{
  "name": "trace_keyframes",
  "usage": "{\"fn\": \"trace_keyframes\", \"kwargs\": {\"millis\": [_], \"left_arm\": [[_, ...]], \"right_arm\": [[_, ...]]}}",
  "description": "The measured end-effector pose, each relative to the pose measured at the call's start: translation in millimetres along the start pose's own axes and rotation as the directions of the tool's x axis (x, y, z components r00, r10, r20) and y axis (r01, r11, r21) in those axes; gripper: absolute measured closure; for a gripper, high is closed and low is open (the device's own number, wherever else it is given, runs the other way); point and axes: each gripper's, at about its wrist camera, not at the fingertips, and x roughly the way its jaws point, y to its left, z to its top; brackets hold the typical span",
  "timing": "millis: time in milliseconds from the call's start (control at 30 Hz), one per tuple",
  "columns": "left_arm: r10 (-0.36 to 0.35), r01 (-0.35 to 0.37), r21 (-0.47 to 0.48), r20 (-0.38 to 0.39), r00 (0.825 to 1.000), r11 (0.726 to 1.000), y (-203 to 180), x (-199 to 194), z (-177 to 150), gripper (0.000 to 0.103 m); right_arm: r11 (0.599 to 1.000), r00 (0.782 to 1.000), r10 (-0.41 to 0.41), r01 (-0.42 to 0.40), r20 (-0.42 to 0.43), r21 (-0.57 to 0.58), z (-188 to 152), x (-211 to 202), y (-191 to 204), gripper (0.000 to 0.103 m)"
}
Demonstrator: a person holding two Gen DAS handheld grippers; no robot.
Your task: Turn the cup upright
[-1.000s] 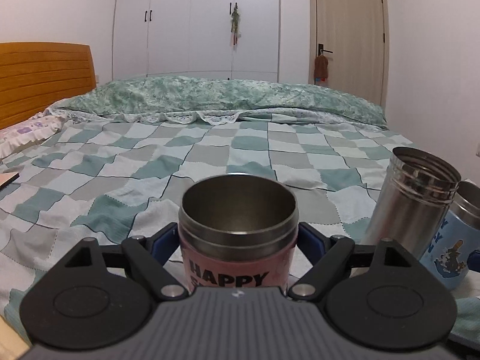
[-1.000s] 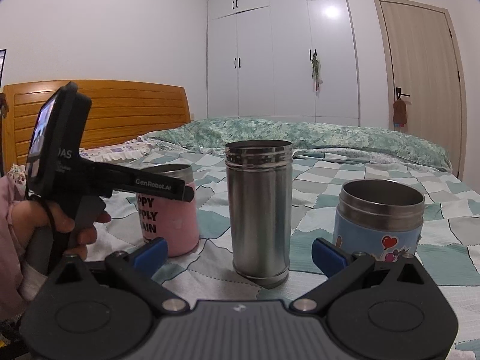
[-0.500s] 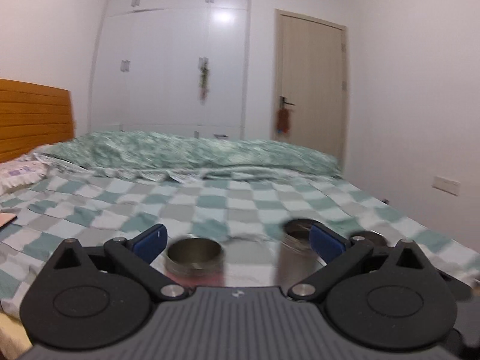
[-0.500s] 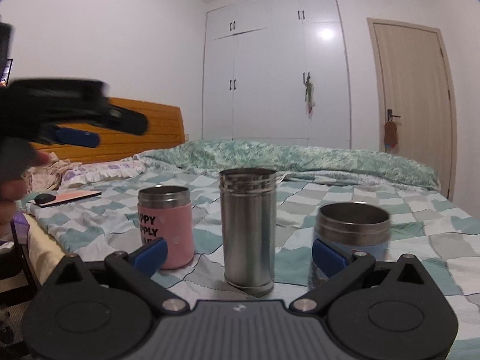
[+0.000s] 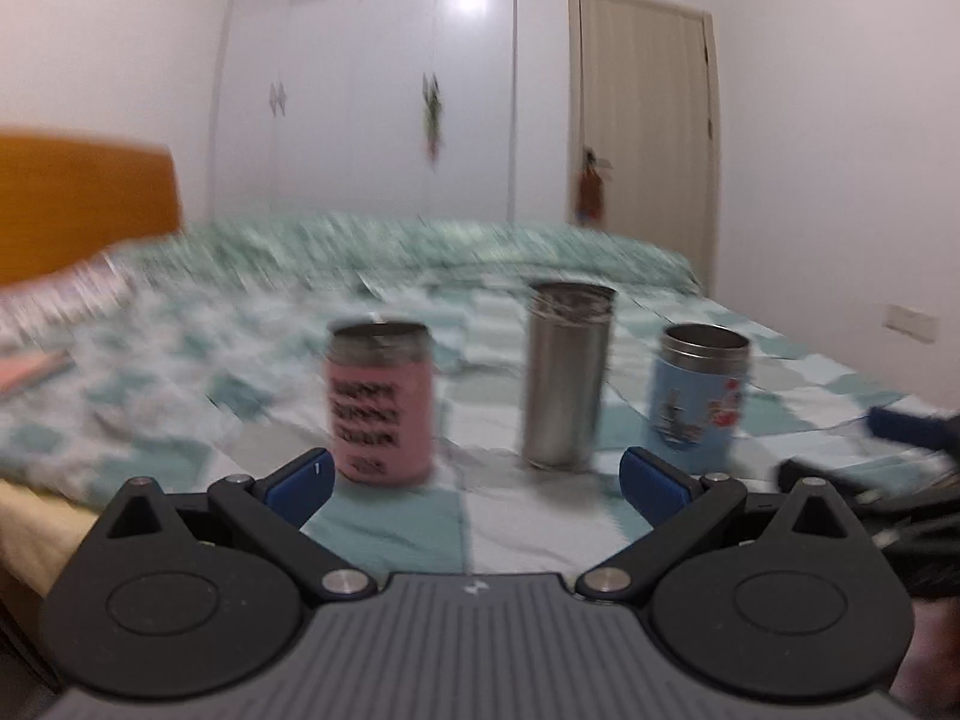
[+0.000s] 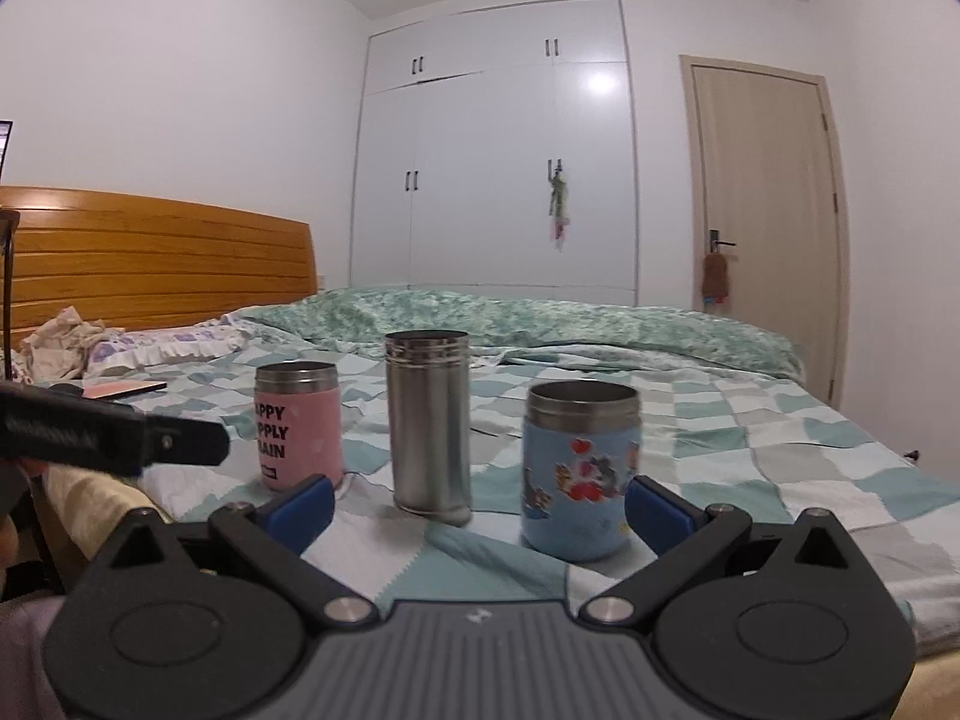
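Three cups stand upright in a row on the bed, mouths up. The pink cup [image 5: 381, 402] [image 6: 298, 425] is on the left, the tall steel cup [image 5: 567, 373] [image 6: 427, 420] in the middle, the blue cartoon cup [image 5: 701, 397] [image 6: 579, 469] on the right. My left gripper [image 5: 474, 483] is open and empty, pulled back from the cups; its view is blurred. My right gripper [image 6: 480, 507] is open and empty, just in front of the steel and blue cups. The left gripper shows as a dark bar in the right wrist view [image 6: 114, 438].
The bed has a green checked quilt [image 6: 780, 438] and a wooden headboard [image 6: 156, 258]. A thin pink item [image 6: 123, 388] and crumpled cloth [image 6: 60, 348] lie at the left. A white wardrobe [image 6: 498, 168] and door [image 6: 768, 210] stand behind.
My left gripper let go of the pink cup, opened and drew back and up. My right gripper also drew back a little. All three cups stay upright.
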Motion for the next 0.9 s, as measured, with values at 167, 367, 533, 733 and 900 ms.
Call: {"fn": "trace_keyframes", "kwargs": {"millis": [167,367,533,733,900], "left_arm": [[0.046,-0.053,0.071,0.096,0.994,0.996,-9,-2,-17,0.0],[0.043,-0.05,0.06,0.119,0.992,0.997,-10,-3,-17,0.0],[0.038,-0.052,0.092,0.147,0.988,0.994,-17,-7,-22,0.0],[0.033,-0.045,0.079,0.147,0.989,0.996,-15,-7,-22,0.0],[0.032,-0.043,0.072,0.148,0.988,0.996,-12,-9,-23,0.0]], "right_arm": [[1.0,0.999,-0.029,0.028,0.025,0.006,-2,-4,-2,0.0],[0.998,0.997,-0.059,0.059,0.04,-0.006,-6,-6,-2,0.0],[0.997,0.995,-0.08,0.081,0.053,-0.005,-8,-7,-2,0.0],[0.995,0.993,-0.095,0.098,0.071,-0.033,-10,-7,1,0.0],[0.994,0.993,-0.095,0.098,0.073,-0.04,-10,-7,2,0.0]]}}
